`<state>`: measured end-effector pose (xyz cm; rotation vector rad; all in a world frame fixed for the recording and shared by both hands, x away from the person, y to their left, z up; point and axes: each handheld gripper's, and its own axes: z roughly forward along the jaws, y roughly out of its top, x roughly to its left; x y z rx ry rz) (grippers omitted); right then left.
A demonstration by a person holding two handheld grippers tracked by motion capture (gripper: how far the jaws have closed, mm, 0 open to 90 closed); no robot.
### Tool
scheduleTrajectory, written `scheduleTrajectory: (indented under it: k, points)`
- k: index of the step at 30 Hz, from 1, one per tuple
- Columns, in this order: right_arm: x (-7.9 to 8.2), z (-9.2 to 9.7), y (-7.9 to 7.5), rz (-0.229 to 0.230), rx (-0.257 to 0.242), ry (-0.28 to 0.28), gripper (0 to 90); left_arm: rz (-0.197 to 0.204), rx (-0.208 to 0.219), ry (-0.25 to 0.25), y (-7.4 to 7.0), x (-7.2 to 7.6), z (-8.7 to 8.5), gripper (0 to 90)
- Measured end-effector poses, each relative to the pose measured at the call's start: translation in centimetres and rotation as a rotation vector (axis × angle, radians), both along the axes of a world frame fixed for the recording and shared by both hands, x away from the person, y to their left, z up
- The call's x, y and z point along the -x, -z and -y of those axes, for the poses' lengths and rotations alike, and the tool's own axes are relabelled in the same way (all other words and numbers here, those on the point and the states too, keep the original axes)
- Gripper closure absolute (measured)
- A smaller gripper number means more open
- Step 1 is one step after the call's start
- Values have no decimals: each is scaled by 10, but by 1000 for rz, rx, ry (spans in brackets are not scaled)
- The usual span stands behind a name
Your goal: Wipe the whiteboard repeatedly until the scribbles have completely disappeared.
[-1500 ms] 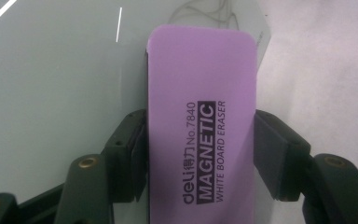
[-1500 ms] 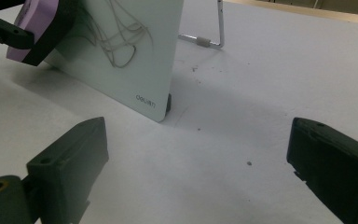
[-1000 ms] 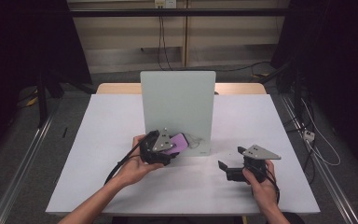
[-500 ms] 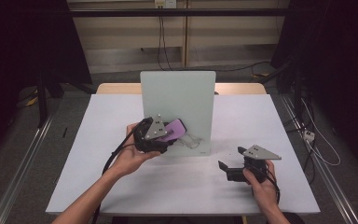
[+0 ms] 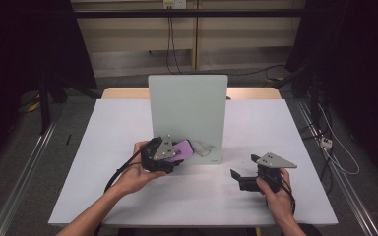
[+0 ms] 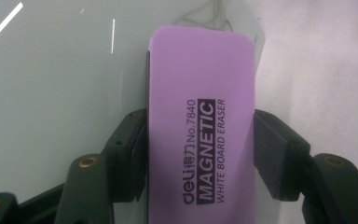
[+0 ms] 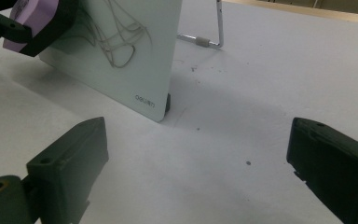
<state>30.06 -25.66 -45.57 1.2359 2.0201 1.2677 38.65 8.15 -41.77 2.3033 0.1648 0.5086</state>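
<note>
A purple magnetic whiteboard eraser (image 6: 200, 126) sits between the jaws of my left gripper (image 6: 200, 156), which is shut on its two long sides. In the high view the left gripper (image 5: 176, 154) holds the eraser (image 5: 185, 147) against the lower part of the upright whiteboard (image 5: 187, 108), just left of a black scribble (image 5: 204, 147). The scribble (image 7: 116, 42) and eraser (image 7: 30, 18) also appear in the right gripper view. My right gripper (image 7: 198, 154) stands open and holds nothing, low over the table to the right of the board (image 7: 140, 70).
The white table (image 5: 103, 147) carries the board near its middle. A metal stand leg (image 7: 214, 35) props the board from behind. The right gripper (image 5: 243, 179) rests near the table's front right, and cables trail from both grippers toward the person.
The left gripper swept the eraser up and left along the board, then came back down right to the scribble. The right gripper has stayed put.
</note>
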Motion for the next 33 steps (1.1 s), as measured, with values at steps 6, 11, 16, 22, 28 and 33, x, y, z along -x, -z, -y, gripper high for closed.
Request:
scheduleTrajectory:
  k: [6,11,16,22,28,33]
  points:
    - [0,-1,0,3,0,-1,56,-1,0,13,3,1,7,406]
    - [0,-1,0,1,-1,0,56,-12,-5,31,7,2,20,406]
    - [0,-1,0,4,2,-2,56,-29,1,46,8,2,32,406]
    - [0,0,0,2,0,-3,56,-50,-15,65,13,3,40,406]
    - [0,0,0,0,-2,-1,56,-74,-13,63,13,2,37,406]
    - [1,0,0,2,-2,-1,56,-50,24,29,0,-3,23,406]
